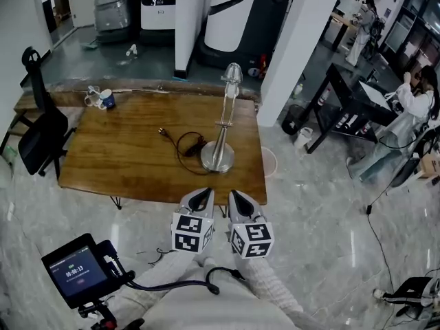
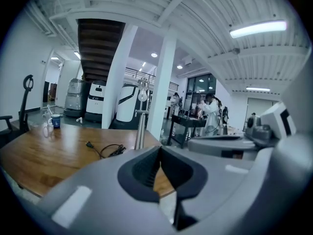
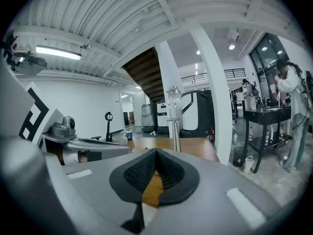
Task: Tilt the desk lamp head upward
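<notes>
**While both claws hang shut and empty, the lamp stands clear beyond them**

Since the left claw (image 1: 201, 196) and the right claw (image 1: 240, 201) sit side by side at the near edge of the bench (image 1: 124, 167), each with its jaws pressed together on nothing, neither touches the desk lamp (image 1: 221, 126). The lamp stands just beyond them, right of the bench's middle, on a round metal base (image 1: 217, 158).

Its thin stem rises straight, and the lamp head (image 1: 233, 74) seems to run on nearly in line with it, pointing up; the exact tilt I cannot tell. That fits claws closing in on a head that needs raising, and equally claws clear of a head already raised.

Any work on the head looks top-heavy. It sits on a tall stem over a small base, so I judge one claw should steady the base or lower stem while the other moves the head slowly about its hinge. The black cord (image 1: 187, 143), coiled just left of the base, should be kept clear.

The bench is bare brown wood, with two mugs (image 1: 102, 99) at its far left corner and a black chair (image 1: 42, 133) off its left end. Beyond lie a glossy pale floor, a white pillar (image 1: 302, 40), grey machines at the far wall, and people at dark desks (image 1: 350, 102) on the right.
</notes>
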Motion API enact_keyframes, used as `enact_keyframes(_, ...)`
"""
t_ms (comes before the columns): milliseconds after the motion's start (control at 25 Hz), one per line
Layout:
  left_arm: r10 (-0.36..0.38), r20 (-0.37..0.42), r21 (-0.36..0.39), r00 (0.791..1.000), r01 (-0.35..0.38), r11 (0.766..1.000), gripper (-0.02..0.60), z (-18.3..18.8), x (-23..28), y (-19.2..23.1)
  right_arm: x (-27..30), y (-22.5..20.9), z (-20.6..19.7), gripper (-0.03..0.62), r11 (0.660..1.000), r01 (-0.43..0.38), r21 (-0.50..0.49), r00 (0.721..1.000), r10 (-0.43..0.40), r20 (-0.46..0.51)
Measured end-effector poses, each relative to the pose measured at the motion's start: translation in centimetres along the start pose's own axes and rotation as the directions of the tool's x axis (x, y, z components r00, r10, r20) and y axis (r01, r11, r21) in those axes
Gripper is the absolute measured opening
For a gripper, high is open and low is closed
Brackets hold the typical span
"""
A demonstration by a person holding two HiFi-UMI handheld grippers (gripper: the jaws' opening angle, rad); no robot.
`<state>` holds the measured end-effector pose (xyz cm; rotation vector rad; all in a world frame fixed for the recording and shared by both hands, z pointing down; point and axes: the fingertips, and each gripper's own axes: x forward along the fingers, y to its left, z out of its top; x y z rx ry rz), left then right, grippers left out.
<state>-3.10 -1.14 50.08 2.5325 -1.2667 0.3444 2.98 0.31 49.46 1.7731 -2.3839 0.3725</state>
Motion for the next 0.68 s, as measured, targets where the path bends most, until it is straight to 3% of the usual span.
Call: enact_keyframes(680, 0.032, 0.010, -0.019, 0.999, -0.032, 0.999, 0.008, 0.39, 0.18, -0.17, 0.14, 0.38, 0.26, -0.002, 0.997, -0.050, -0.053, 0.999, 0.049, -0.016)
